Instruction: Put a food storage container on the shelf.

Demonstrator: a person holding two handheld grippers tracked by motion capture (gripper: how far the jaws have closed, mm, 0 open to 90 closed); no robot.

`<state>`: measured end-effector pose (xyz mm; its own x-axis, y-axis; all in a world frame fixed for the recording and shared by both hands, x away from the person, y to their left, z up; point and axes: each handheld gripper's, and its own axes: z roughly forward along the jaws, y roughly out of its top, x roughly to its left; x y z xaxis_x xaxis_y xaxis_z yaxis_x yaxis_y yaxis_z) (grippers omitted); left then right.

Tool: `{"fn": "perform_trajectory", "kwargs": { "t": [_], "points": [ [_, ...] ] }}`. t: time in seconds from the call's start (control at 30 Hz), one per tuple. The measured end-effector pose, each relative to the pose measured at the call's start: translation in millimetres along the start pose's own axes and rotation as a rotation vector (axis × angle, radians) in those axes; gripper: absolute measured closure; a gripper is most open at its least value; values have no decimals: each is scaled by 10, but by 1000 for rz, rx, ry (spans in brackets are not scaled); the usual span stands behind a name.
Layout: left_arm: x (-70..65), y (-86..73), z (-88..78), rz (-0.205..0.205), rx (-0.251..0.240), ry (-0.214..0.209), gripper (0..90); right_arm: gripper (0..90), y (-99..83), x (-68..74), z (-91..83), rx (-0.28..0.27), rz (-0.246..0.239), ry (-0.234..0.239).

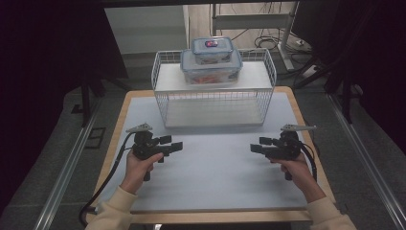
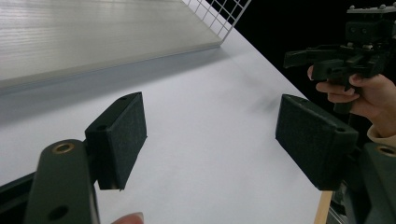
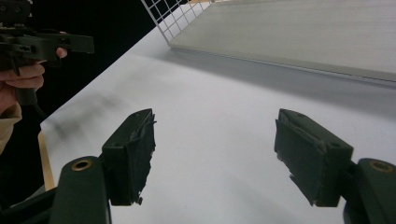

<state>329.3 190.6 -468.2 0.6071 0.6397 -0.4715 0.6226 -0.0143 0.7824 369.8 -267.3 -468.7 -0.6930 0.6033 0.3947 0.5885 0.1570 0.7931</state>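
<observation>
- No words, brand names or numbers can be read anywhere from where I stand.
- The small top container carries a dark sticker with red and blue marks on its lid, too small and blurred to make out.
- The larger container beneath it shows no print that can be made out.
- The wire rack and the pale worktop bear no legible marks.
- The pads seen in both gripper views are plain black, with no lettering.
</observation>
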Motion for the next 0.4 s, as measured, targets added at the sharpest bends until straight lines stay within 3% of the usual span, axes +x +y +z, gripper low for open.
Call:
{"fn": "perform_trajectory", "kwargs": {
  "t": [0.4],
  "points": [
    [38, -25, 21, 0, 9, 19, 243, 276, -7, -17, -21, -3, 4, 0]
  ]
}}
